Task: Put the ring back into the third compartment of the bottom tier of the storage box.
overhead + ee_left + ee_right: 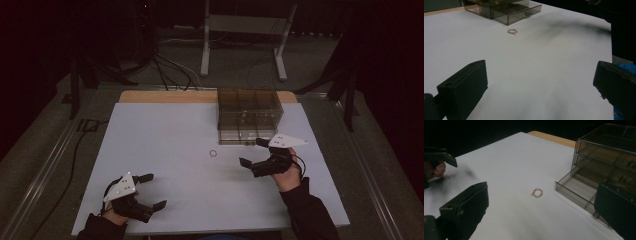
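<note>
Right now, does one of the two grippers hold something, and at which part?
Nothing is held. The left gripper and right gripper are both open and empty; the bracelet lies alone on the table.

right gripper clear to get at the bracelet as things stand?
Probably yes. The right gripper is open, and the small bracelet lies flat on bare white table ahead of its jaws, apart from the pulled-out bottom drawer of the clear box. The left gripper is well away.

Bracelet [213,153] too small to make out beads in high view; drawer box [604,167] cut by right gripper view's edge, its low drawer part-hidden behind own jaw.
</note>
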{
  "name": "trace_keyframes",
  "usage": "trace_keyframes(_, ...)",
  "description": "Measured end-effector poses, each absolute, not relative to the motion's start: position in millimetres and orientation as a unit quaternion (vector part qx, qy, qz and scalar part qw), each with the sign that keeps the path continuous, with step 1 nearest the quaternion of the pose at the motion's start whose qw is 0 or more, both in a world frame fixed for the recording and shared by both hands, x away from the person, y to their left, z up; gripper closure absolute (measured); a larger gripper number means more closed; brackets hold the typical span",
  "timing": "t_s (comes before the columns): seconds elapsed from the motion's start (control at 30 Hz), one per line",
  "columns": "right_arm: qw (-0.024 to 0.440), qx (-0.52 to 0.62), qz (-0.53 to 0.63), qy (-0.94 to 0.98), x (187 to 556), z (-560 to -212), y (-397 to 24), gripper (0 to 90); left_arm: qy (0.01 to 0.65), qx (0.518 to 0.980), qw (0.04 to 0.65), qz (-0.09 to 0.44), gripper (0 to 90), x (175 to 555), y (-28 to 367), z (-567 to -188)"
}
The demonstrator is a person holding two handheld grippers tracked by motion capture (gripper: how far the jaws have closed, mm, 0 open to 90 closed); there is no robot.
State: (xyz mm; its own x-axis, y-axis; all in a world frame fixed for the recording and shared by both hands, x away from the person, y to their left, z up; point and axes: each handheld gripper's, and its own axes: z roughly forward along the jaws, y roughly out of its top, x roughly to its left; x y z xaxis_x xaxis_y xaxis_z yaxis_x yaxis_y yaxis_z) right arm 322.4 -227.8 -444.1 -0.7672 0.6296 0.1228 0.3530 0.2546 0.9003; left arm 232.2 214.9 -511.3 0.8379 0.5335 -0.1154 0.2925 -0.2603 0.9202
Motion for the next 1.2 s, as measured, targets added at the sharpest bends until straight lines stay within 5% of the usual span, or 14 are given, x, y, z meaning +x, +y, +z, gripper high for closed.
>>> trace_keyframes(1.2, 0.121, 0.368, 0.473, 0.792, 361, -465, -175, 6.0, 0.260, 0.788, 0.547, 0.111, 0.4, 232, 215, -511)
